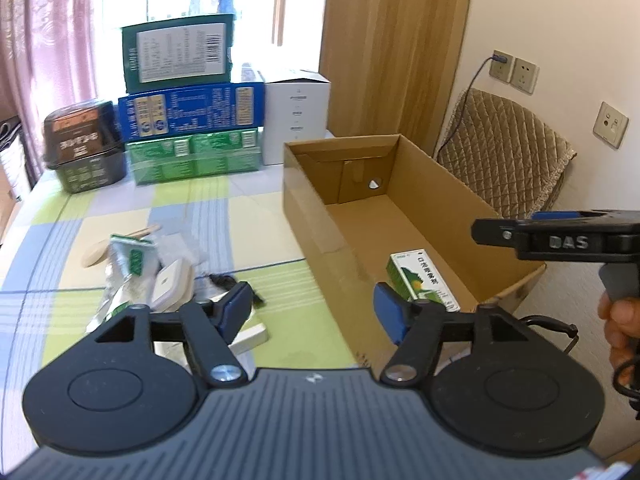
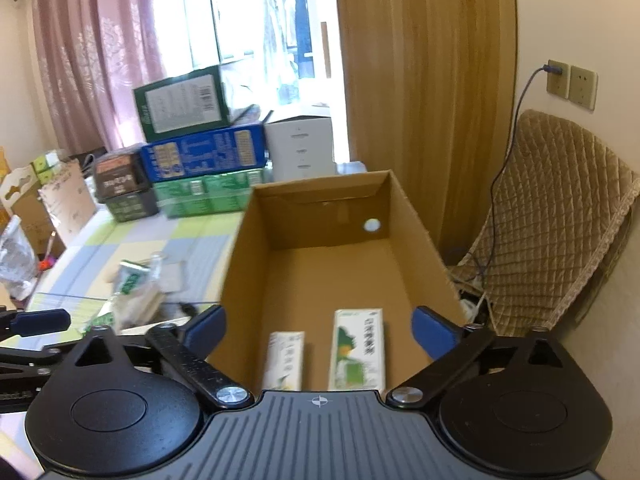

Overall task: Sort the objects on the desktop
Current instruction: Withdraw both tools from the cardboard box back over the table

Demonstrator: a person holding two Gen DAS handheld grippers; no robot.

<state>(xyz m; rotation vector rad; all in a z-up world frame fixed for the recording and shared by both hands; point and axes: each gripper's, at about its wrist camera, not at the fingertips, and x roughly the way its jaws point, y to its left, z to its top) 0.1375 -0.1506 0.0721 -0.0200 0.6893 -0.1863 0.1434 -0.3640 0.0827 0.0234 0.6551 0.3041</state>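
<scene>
Left gripper [image 1: 314, 316] open above table [image 1: 248, 216]; green carton [image 1: 420, 280] in cardboard box [image 1: 316, 216], right; clutter [image 1: 160, 276] left.

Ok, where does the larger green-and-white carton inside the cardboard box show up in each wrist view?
Left wrist view: the green-and-white carton lies on the floor of the cardboard box, lower centre-right, partly behind the gripper's right finger.
Right wrist view: the same carton lies bottom centre, right of a smaller carton.
Shared landmark: the round hole in the box's far wall.
</scene>
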